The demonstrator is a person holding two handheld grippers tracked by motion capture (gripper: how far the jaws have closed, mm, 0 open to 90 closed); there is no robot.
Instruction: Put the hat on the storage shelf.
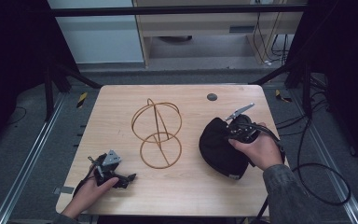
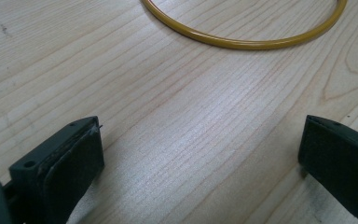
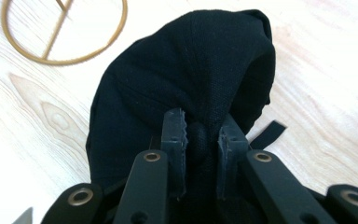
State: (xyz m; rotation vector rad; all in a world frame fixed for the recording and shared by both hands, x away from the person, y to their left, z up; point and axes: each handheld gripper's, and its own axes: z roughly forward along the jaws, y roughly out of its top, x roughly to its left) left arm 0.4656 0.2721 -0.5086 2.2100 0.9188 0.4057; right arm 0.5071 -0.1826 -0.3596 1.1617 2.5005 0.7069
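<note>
A black cloth cap [image 1: 216, 149] lies at the right of the wooden table [image 1: 121, 102]. My right gripper [image 1: 234, 132] is shut on a bunched fold of the cap [image 3: 186, 70], and the right gripper [image 3: 201, 128] has the cloth pinched between its two pads. A gold wire stand [image 1: 141, 150] of two rings and slanted rods sits mid-table, left of the cap. My left gripper [image 1: 128, 178] rests low at the near left corner, a hand on it. In the left gripper view, this gripper [image 2: 200, 144] is open over bare wood, with the stand's ring [image 2: 242, 45] ahead of it.
A small dark disc [image 1: 211, 97] lies near the table's far edge. Black cables [image 1: 321, 182] coil on the floor to the right. A rail [image 1: 28, 154] runs along the left of the table. The stand's ring [image 3: 60, 61] lies beyond the cap.
</note>
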